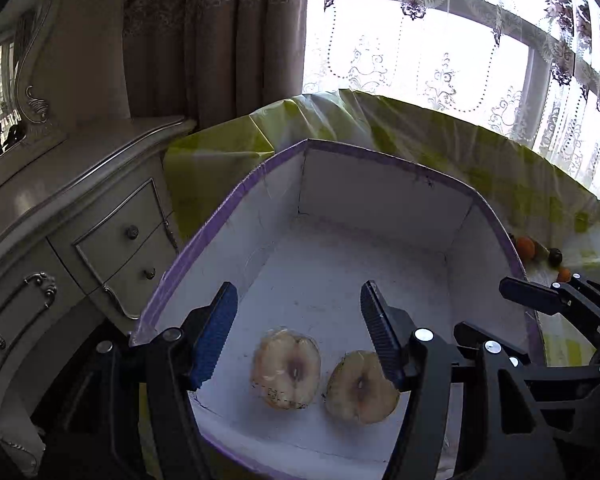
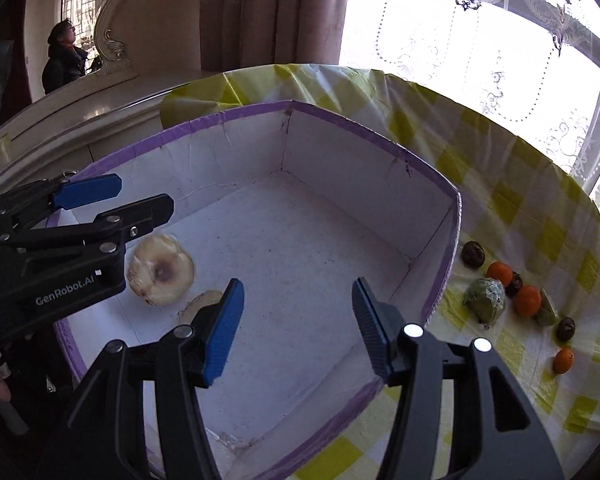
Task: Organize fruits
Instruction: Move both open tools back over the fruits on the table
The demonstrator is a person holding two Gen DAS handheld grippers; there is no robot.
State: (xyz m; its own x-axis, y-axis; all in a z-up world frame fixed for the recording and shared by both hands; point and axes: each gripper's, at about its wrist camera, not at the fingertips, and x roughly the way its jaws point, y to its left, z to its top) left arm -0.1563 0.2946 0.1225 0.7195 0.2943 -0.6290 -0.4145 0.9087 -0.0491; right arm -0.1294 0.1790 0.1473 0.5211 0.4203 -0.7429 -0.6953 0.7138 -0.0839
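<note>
Risk lies in the box (image 2: 440, 184): both the left gripper (image 1: 300, 332) and the right gripper (image 2: 298, 320) hang with jaws apart and empty above the two apple halves (image 1: 286, 368) near its left wall, and a low reach toward the fruits (image 2: 516, 292) on the table's right edge may knock its purple rim.

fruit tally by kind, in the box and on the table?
Apple halves in the box: 2
Orange fruits on the tablecloth: 3
Dark brown fruits: 3
Green wrapped pieces: 2
Total: 10

A home bedroom; ornate dresser (image 1: 100, 236), patterned curtains (image 1: 216, 36), lace-veiled window (image 1: 440, 52).
</note>
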